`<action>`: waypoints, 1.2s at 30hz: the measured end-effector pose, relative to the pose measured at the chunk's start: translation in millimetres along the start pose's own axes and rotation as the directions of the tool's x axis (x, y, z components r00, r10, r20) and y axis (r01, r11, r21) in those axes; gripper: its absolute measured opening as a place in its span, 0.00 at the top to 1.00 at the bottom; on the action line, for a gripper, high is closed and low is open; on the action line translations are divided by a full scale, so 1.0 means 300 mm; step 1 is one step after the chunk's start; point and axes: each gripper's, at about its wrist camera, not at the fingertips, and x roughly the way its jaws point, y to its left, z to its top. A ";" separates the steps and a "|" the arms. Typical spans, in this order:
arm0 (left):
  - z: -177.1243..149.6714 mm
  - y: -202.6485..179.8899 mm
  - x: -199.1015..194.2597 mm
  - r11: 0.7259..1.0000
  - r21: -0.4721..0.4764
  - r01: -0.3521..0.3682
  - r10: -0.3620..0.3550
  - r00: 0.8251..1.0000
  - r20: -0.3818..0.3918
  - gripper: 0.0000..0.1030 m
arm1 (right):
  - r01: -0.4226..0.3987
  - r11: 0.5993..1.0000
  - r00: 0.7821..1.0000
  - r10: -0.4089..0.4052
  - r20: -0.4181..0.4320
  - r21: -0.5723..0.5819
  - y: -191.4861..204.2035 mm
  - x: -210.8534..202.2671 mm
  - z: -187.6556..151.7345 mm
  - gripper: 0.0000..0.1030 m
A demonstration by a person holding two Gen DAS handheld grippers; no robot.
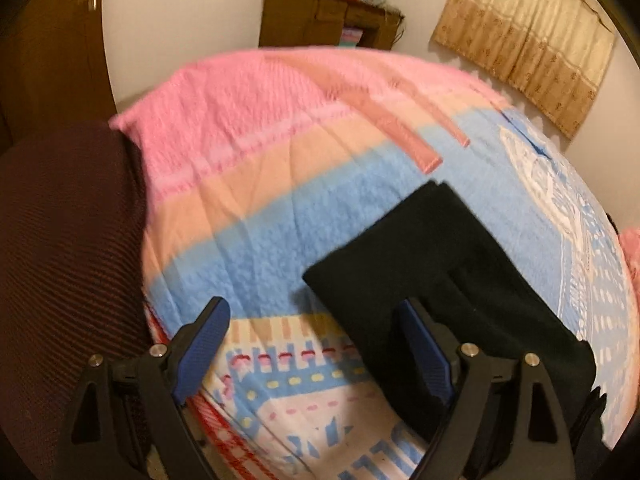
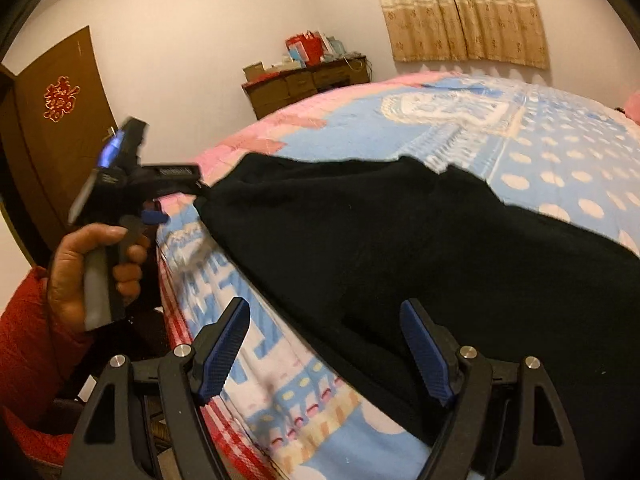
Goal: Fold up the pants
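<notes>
1. On the bed (image 1: 260, 216), over a blanket (image 2: 560, 152) striped in pink, peach and blue, lie the black pants (image 1: 452, 264), spread flat.
2. Seen from the left wrist, the pants run from the near right edge of the bed up toward its middle, ending in a squared, hemmed edge on the blue stripe.
3. The left gripper (image 1: 316, 344) hangs just above the near end of the pants with its fingers wide apart; nothing sits between the blue pads (image 1: 200, 348).
4. Its right finger is over the black cloth, its left finger over the patterned blanket beside the pants; whether either touches the fabric cannot be told.
5. From the right wrist, the pants (image 2: 380, 248) cover much of the near side of the bed, one edge trailing off toward the bed's left edge.
6. The right gripper (image 2: 324, 344) also has its fingers spread, empty, poised over the near part of the pants.
7. At the bed's left edge, the left hand (image 2: 92, 268) grips the handle of the left gripper (image 2: 132, 176), whose tip is at the corner of the pants; blur hides its fingers there.
8. Beyond the bed stand a brown cabinet (image 2: 304, 80), a curtain (image 2: 460, 8) and a door (image 2: 52, 120).
</notes>
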 end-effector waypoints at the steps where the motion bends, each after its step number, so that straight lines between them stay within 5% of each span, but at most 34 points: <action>1: -0.003 0.003 0.019 1.000 -0.018 0.011 -0.011 1.000 -0.016 0.14 | 0.007 1.000 1.000 -0.007 0.014 -0.004 0.002 -0.009 0.001 0.23; 8: 0.001 0.024 0.073 0.976 -0.182 0.120 -0.130 0.990 -0.045 0.02 | 0.027 0.999 0.999 -0.028 0.023 0.034 -0.025 -0.034 0.006 0.23; 12: 0.014 0.014 0.064 0.910 -0.256 0.326 -0.340 0.940 -0.011 0.03 | 0.029 0.999 0.999 -0.030 0.020 0.041 -0.030 -0.039 0.005 0.23; 15: 0.008 0.000 0.083 0.920 -0.233 0.316 -0.327 0.945 -0.011 0.07 | 0.032 0.999 0.999 -0.033 0.026 0.042 -0.031 -0.042 0.006 0.23; 17: -0.006 -0.017 0.075 0.931 -0.196 0.307 -0.311 0.950 0.012 0.13 | 0.036 0.998 0.999 -0.038 0.027 0.052 -0.038 -0.043 0.006 0.23; 21: -0.016 -0.042 0.068 0.956 -0.122 0.268 -0.266 0.963 0.034 0.54 | 0.054 0.994 0.998 -0.056 0.023 0.098 -0.069 -0.050 0.002 0.23; 22: -0.009 -0.031 0.066 0.944 -0.130 0.304 -0.302 0.953 0.039 0.74 | 0.063 0.991 0.997 -0.066 0.025 0.120 -0.086 -0.058 0.001 0.23; 23: -0.004 -0.024 0.066 0.909 -0.161 0.385 -0.385 0.922 0.033 0.75 | 0.069 0.988 0.997 -0.074 0.030 0.141 -0.101 -0.070 -0.002 0.23; 24: -0.002 -0.015 0.056 0.903 -0.168 0.396 -0.395 0.918 0.040 0.75 | 0.074 0.984 0.996 -0.080 0.036 0.161 -0.117 -0.083 -0.004 0.23; 27: 0.020 -0.084 0.003 0.929 -0.068 0.365 -0.359 0.930 0.080 0.75 | 0.105 0.969 0.990 -0.122 0.065 0.222 -0.173 -0.149 -0.013 0.23; 31: 0.028 -0.202 -0.105 0.908 0.067 0.413 -0.419 0.900 0.123 0.75 | 0.167 0.937 0.968 -0.215 0.129 0.307 -0.267 -0.290 -0.031 0.23; 33: 0.018 -0.294 -0.185 0.877 0.181 0.445 -0.471 0.871 0.140 0.78 | 0.193 0.915 0.952 -0.262 0.158 0.355 -0.320 -0.367 -0.044 0.23; 36: -0.072 -0.469 -0.327 0.772 0.389 0.502 -0.580 0.808 0.107 0.78 | 0.228 0.876 0.925 -0.331 0.188 0.425 -0.409 -0.480 -0.069 0.23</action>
